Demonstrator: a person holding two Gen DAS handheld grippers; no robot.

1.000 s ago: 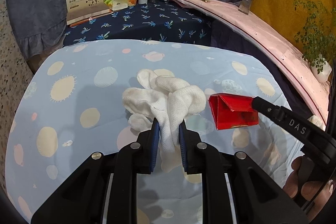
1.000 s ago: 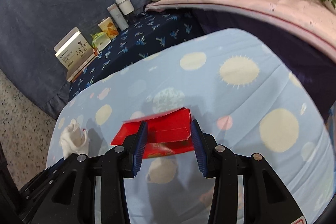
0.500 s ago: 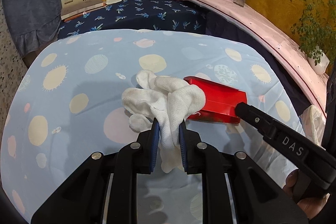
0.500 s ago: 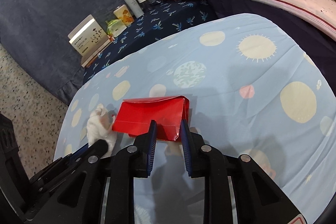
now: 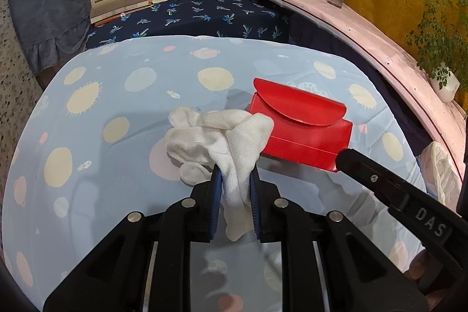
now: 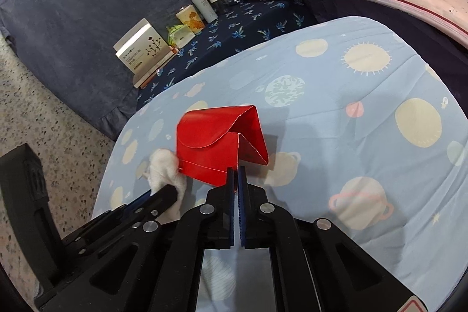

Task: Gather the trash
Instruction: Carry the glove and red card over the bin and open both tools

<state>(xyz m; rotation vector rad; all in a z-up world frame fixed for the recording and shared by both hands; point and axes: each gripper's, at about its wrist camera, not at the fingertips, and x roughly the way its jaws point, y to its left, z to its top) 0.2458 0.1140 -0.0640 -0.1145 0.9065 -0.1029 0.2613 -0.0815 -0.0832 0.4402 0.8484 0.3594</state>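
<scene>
Spread over the table is one pale blue cloth printed with planets (image 5: 122, 107), above which two pieces of trash are held. One crumpled white cotton rag (image 5: 222, 142) is clamped between the narrowly parted blue pads of the left gripper (image 5: 234, 189). One red folded cardboard box with a rounded flap (image 6: 216, 145) is pinched at its near edge by the right gripper (image 6: 235, 180), whose jaws have just been closing on it and now stand almost together.
</scene>
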